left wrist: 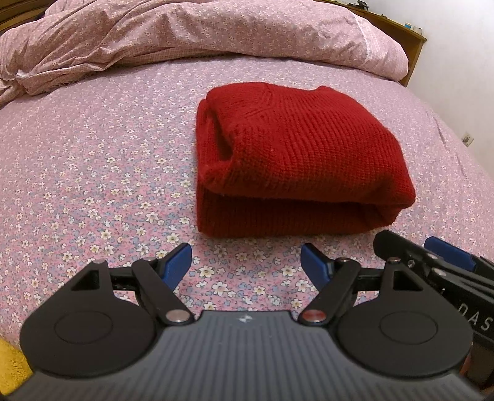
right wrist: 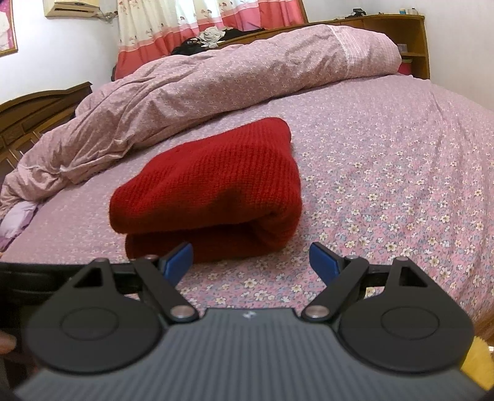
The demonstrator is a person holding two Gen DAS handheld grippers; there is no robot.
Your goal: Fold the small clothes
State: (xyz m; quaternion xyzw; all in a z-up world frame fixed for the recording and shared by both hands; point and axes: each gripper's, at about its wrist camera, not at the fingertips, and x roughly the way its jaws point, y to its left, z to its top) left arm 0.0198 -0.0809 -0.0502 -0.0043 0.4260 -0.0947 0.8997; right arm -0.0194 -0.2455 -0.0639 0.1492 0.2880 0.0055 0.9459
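A red knitted garment (left wrist: 296, 160) lies folded into a thick block on the flowered bed sheet (left wrist: 92, 172). It also shows in the right wrist view (right wrist: 210, 188). My left gripper (left wrist: 246, 262) is open and empty, a short way in front of the garment's near edge, not touching it. My right gripper (right wrist: 250, 260) is open and empty, just before the garment's near right corner. Part of the right gripper (left wrist: 432, 259) shows at the right edge of the left wrist view.
A rumpled pink flowered duvet (right wrist: 200, 83) lies along the far side of the bed. A wooden headboard shelf (right wrist: 401, 27) stands behind it. Curtains (right wrist: 200, 18) hang at the back. Something yellow (left wrist: 12, 364) lies at the near bed edge.
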